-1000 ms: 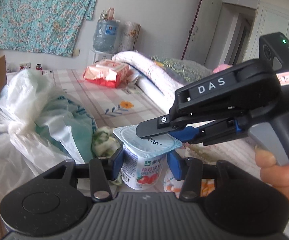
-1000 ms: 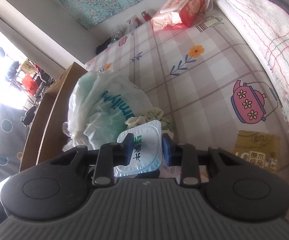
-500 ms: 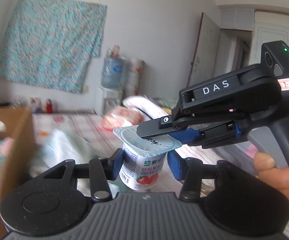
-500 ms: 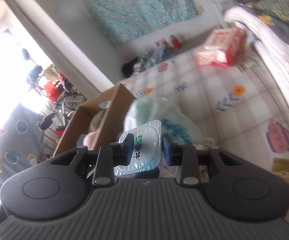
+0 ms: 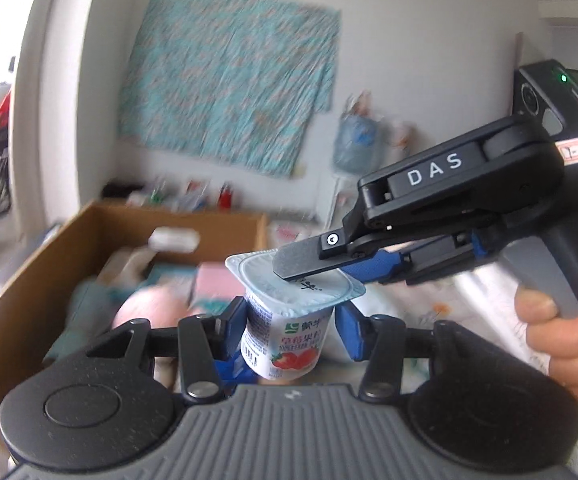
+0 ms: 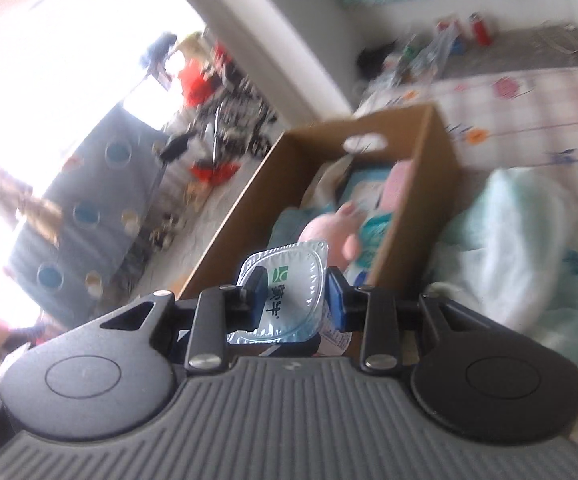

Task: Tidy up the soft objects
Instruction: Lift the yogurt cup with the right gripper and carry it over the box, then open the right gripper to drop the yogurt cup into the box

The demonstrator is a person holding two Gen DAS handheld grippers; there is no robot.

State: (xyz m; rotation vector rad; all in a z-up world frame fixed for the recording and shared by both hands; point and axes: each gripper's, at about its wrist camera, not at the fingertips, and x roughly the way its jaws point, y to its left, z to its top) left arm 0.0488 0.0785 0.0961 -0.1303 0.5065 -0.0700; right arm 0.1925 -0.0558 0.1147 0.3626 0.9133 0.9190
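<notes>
Fingers (image 5: 231, 326) of both grippers clamp the yogurt cup (image 5: 285, 336).

A lived-in home bedroom; patterned bedsheet (image 6: 529, 112) spread at two o'clock; floral cloth (image 5: 225, 92) pinned to the wall at twelve; cardboard box (image 5: 29, 300) of soft things at nine; bottles along the wall.

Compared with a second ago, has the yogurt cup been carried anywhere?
Yes. The yogurt cup, then over the bedsheet beside the plastic bags, now hangs at the cardboard box, held by both grippers.
</notes>
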